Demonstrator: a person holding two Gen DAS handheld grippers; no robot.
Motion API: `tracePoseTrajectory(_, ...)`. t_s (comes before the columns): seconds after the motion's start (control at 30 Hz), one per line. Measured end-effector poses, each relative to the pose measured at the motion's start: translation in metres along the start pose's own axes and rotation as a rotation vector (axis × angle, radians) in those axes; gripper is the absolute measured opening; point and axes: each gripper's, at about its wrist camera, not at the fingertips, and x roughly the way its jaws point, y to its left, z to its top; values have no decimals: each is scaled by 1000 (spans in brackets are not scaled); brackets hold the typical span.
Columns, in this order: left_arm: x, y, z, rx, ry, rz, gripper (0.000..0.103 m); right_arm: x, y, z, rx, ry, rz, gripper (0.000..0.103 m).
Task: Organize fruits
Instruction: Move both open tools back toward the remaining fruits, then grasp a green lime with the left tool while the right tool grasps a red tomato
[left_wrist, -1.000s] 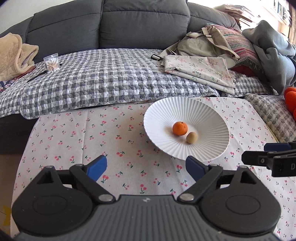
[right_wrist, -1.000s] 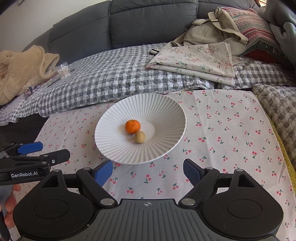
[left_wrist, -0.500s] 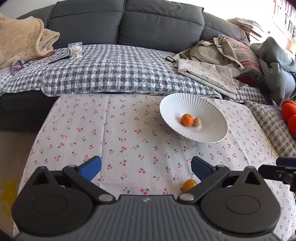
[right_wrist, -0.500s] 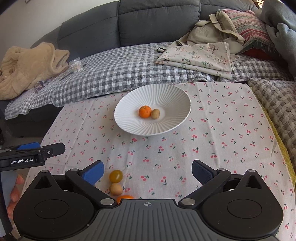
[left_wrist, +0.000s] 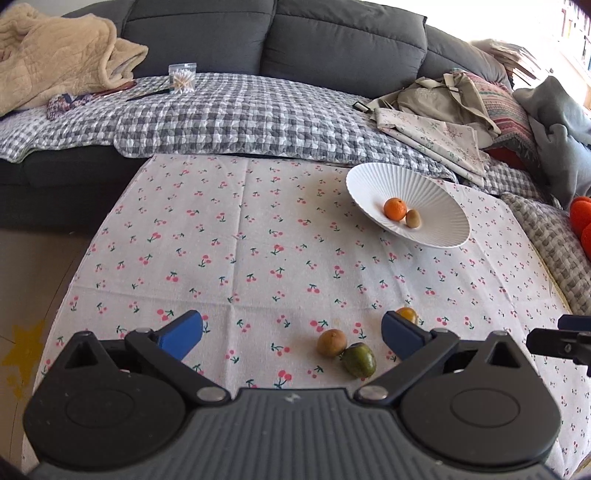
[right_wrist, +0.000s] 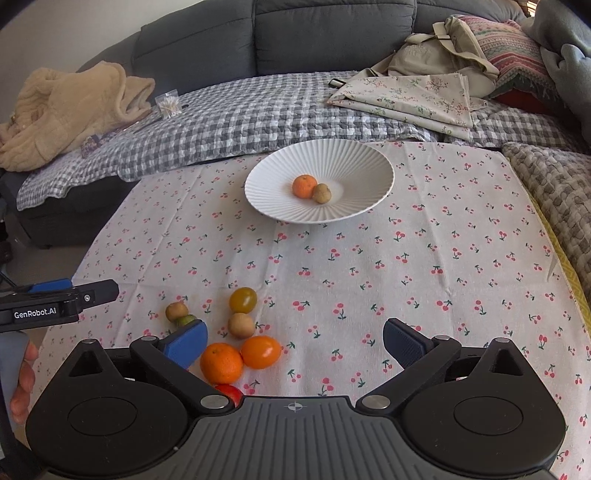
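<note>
A white ribbed bowl (left_wrist: 439, 194) (right_wrist: 354, 162) on the cherry-print cloth holds a tangerine (right_wrist: 304, 185) and a small brown fruit (right_wrist: 321, 193). Loose fruit lies near me: a yellow tomato (right_wrist: 242, 299), a brown fruit (right_wrist: 241, 325), two orange fruits (right_wrist: 221, 362) (right_wrist: 260, 352), a red one (right_wrist: 228, 392), another brown fruit (left_wrist: 331, 343) and a green fruit (left_wrist: 358, 359). My left gripper (left_wrist: 291, 334) is open and empty above the cloth. My right gripper (right_wrist: 295, 341) is open and empty, the fruit cluster by its left finger.
A grey sofa with a checked quilt (left_wrist: 236, 114) runs along the back. A beige blanket (right_wrist: 70, 107), a cotton-swab box (left_wrist: 181, 78), folded cloth and a bag (right_wrist: 424, 88) lie on it. A woven blanket (right_wrist: 554, 184) borders the table's right.
Both grippers have pulled back and up from the bowl. The loose fruit at the near edge has come into view. Both stay open.
</note>
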Motion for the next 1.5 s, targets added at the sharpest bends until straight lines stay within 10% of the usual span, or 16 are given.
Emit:
tracePoseTrajectory(0.67,16,-50,-70,320,157,-88,95,38,29,-32,-90,170,109,98)
tracePoseTrajectory(1.5,34,-54,-79,353,184,-116,30,75,48,-49,-149,259,127,43)
